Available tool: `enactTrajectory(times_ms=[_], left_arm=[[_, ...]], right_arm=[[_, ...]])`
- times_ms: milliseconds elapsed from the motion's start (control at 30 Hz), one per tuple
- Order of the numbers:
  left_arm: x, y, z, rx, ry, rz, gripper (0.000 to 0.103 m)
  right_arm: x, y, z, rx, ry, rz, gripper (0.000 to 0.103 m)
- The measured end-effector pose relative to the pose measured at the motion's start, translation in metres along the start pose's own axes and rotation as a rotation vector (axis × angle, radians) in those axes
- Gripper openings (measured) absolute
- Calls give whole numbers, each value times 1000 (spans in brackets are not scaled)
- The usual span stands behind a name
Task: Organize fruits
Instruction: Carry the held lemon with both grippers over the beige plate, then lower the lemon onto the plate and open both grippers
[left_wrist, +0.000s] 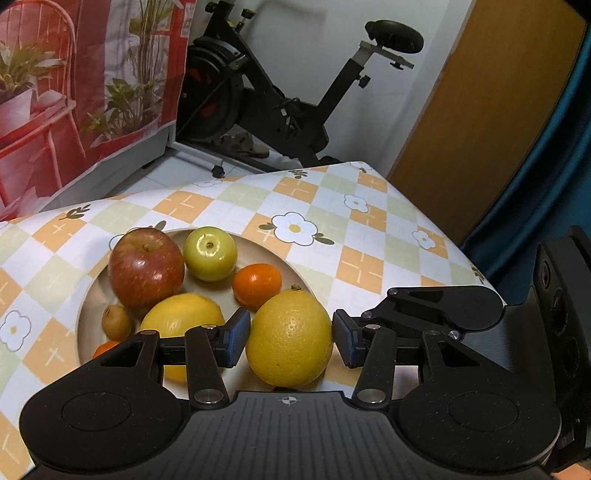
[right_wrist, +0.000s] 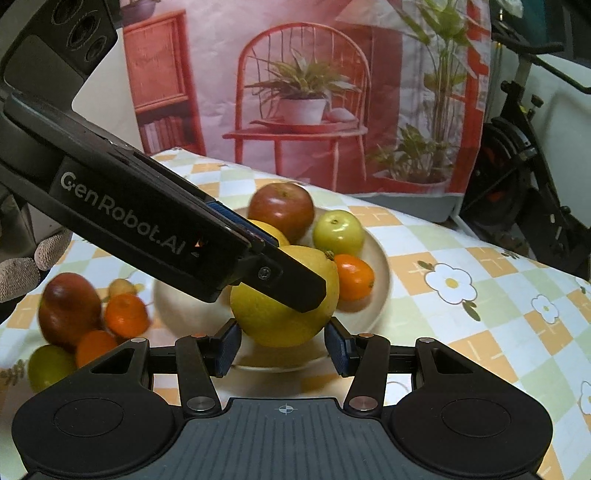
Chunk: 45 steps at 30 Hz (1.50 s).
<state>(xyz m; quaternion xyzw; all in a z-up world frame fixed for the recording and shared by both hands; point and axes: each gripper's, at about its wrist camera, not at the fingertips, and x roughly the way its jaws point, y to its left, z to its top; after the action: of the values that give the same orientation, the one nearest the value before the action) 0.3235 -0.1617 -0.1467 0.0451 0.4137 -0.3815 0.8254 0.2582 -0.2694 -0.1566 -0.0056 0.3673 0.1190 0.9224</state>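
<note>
A large yellow citrus fruit (left_wrist: 290, 339) hangs just over the near rim of a beige plate (left_wrist: 291, 266). My left gripper (left_wrist: 291, 339) is shut on it, one blue pad on each side. In the right wrist view the same citrus (right_wrist: 266, 317) sits between the pads of my right gripper (right_wrist: 283, 347), which also look pressed on it, while the left gripper's finger (right_wrist: 291, 284) crosses over its top. The right gripper's finger (left_wrist: 443, 306) comes in from the right. On the plate lie a red apple (left_wrist: 146, 271), a green apple (left_wrist: 209, 253), a mandarin (left_wrist: 256, 284) and a lemon (left_wrist: 181, 315).
Several loose fruits lie on the checked tablecloth (right_wrist: 461, 332) left of the plate, among them a dark red one (right_wrist: 68, 310) and a mandarin (right_wrist: 125, 314). A gloved hand (right_wrist: 22, 273) is beside them. An exercise bike (left_wrist: 280, 99) and a printed backdrop (right_wrist: 303, 92) stand beyond the table.
</note>
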Motion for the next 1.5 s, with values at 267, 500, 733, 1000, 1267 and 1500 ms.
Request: enactTrajectory(times_ms=[267,500,733,1000,1267,1500], left_arm=[[9,10,8,-22,17,11,50],[12,18,12,-42,10,28,44],[10,17,11,-34,2,37,43],[1,16,12,-44,-10,48,42],[-28,11,9,-35,-55,62,43],[-59,7,-6,-20,-99,103,43]], right_arm=[[15,-8,3,23,3,-3,46],[23,-8,3,20,2,-15,46],[25,-7,4,0,5,-40,48],[18,-6,5,31,-5,-65,47],[-3,0,-2,75,-34,-82,47],[-31,16,-20,149,-126,-89,47]])
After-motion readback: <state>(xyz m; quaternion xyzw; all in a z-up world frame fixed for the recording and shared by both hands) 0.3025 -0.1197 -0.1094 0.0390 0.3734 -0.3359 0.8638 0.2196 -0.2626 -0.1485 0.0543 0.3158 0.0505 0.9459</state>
